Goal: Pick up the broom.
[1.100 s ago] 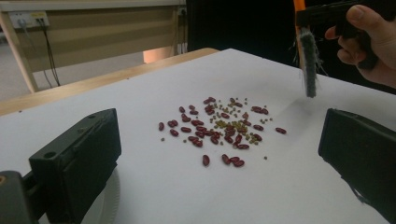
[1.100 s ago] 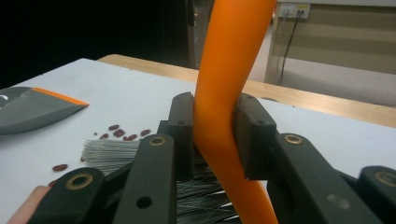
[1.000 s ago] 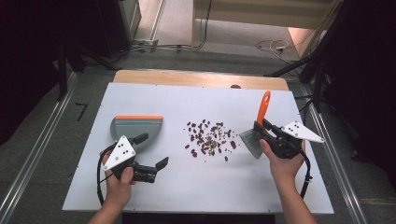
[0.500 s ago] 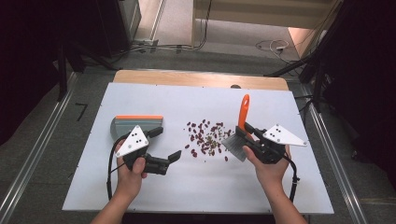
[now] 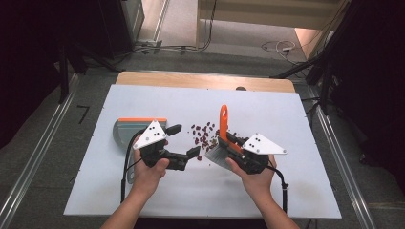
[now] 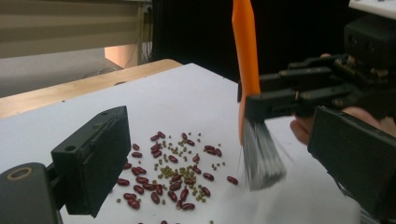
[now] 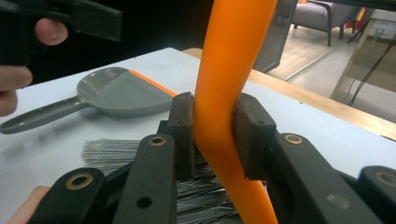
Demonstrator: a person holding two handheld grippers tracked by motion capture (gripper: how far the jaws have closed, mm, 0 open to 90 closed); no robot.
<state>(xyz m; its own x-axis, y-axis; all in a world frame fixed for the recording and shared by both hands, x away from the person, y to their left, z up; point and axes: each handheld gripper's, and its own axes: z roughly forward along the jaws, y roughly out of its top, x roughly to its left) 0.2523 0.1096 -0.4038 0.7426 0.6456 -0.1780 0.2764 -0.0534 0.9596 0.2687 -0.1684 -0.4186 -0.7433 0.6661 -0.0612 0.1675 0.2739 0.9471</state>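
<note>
At the centre of the high view, the right gripper (image 5: 228,143) clamps the orange-handled brush (image 5: 222,125) beside scattered beans (image 5: 203,134), while the left gripper (image 5: 184,141), jaws wide but just closing slightly, holds nothing.

Right gripper (image 5: 228,143), clamped on brush (image 5: 220,138): shifts leftward across the table from the right side; grey bristles now at the right edge of the bean pile (image 5: 203,135).
Left gripper (image 5: 184,143): rises off the table beside the dustpan (image 5: 123,131) and shifts rightward toward the pile; jaws have just been closing slightly, nothing between them.
</note>
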